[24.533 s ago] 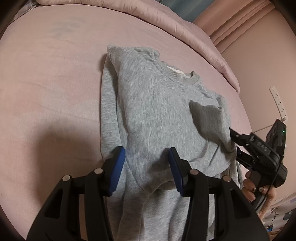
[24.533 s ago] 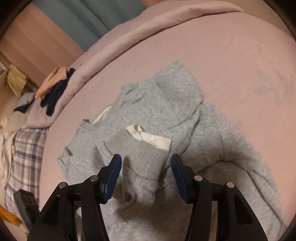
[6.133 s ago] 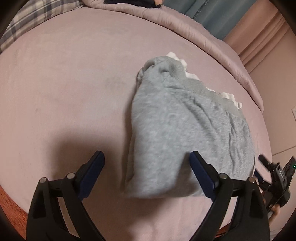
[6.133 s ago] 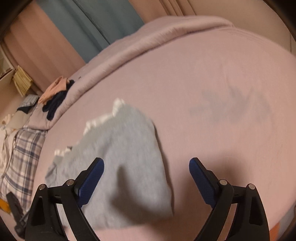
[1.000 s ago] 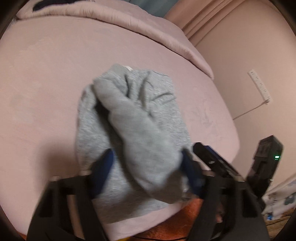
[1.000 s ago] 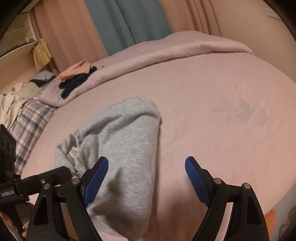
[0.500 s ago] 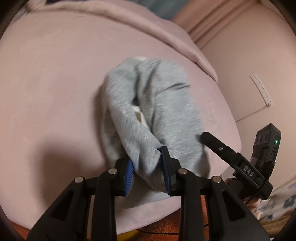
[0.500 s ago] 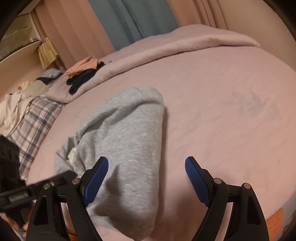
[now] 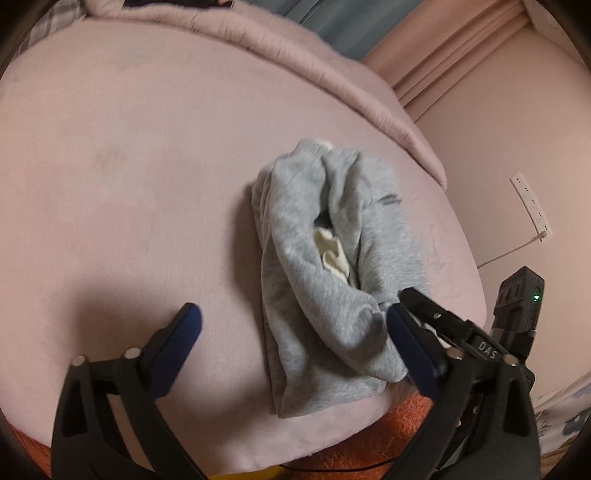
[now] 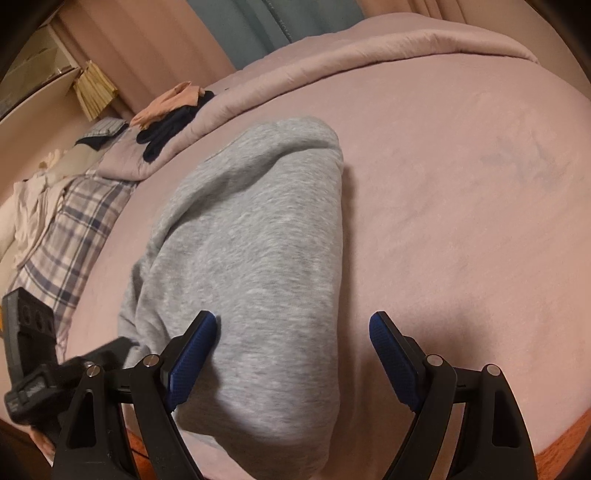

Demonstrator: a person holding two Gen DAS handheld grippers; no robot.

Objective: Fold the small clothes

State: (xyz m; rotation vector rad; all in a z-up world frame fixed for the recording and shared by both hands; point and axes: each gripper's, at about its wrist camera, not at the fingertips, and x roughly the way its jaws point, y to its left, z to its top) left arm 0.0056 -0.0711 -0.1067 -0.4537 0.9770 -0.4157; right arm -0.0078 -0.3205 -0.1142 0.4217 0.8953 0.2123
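Left gripper (image 9: 291,334) hovers low over the bed (image 9: 129,184), fingers wide, having let go of the sweatshirt (image 9: 332,258) bundled near the bed's edge. Right gripper (image 10: 291,347) hovers, fingers wide.

We see a heather-grey sweatshirt (image 9: 332,280) ahead of the left tool (image 9: 291,343), with a cream-white lining (image 9: 334,254) showing in its folds. Both tools are black with blue pads (image 10: 192,354). The bed sheet (image 9: 129,177) is dusty pink, with a rolled pink duvet (image 10: 332,59) beyond the right tool (image 10: 291,354). Far left of it we see a blue-and-white plaid cloth (image 10: 70,236), navy clothes (image 10: 166,133) and a peach garment (image 10: 166,103). The curtain (image 10: 273,18) is teal, the walls (image 9: 517,129) pink.
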